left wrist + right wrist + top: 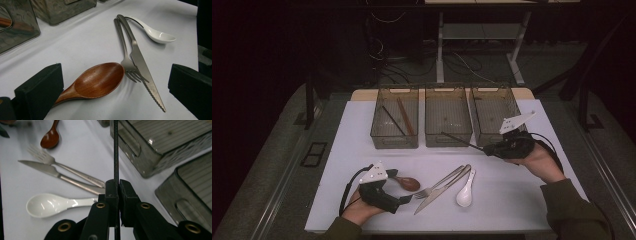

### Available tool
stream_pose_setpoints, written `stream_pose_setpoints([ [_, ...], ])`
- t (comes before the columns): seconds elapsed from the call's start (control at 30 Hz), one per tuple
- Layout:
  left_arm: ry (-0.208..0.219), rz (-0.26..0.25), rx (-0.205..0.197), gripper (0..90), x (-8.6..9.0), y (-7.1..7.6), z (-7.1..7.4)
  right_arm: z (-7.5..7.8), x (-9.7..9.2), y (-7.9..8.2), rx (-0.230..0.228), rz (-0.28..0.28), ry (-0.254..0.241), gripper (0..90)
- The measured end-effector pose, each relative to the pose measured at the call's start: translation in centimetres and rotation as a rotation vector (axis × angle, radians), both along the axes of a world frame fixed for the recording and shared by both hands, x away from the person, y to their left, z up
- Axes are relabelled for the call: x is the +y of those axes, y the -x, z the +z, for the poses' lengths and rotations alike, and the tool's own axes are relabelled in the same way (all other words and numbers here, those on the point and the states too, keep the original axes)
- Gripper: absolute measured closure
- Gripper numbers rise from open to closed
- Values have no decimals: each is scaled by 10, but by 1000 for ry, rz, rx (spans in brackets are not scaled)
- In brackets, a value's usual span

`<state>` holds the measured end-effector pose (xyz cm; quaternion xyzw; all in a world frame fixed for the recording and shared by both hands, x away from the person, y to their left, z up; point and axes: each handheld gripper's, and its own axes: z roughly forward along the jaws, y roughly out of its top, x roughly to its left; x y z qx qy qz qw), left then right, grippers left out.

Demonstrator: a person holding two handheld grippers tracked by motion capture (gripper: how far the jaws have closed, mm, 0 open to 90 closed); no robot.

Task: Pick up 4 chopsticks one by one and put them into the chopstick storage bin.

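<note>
While my right gripper (pixel 492 150) was clamped shut on a thin black chopstick (pixel 459 140), the question that mattered was which way that stick pointed and where it had to end up. I held it near one end, and its free length reached out to the left of my hand, across the front of the middle bin (pixel 448 116), with its tip near that bin's front left corner. In the right gripper view the chopstick (pixel 116 152) ran straight up from between my closed jaws, so its long axis followed the line of the gripper itself.

The left bin (pixel 395 118) already held another black chopstick (pixel 391 120) and a brown wooden stick (pixel 406 116), both lying lengthwise, front to back. I judged that bin to be the goal. It lay to the left and a little farther from me than my hand, with the middle bin in between. My stick lay mostly crosswise to those two, so I reckoned it would need turning to lie along the bin.

My left gripper (pixel 404 199) was nearer that bin but stood open and empty over the table (pixel 337 165), its jaws on either side of the wooden spoon (pixel 97 80), with the fork (pixel 125 53), knife (pixel 141 62) and white spoon (pixel 155 33) beyond.
</note>
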<state>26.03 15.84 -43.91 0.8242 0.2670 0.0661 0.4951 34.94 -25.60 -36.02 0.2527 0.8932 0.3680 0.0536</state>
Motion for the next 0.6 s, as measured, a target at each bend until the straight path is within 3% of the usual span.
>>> stream_pose_setpoints([
  [0.37, 1, -1, 4, 0, -1, 0, 0, 4, 23, -15, -11, -46, -31, 854],
  [0.6, 4, -2, 1, 0, 0, 0, 0, 8, 36, -20, -25, -31, -59, 856],
])
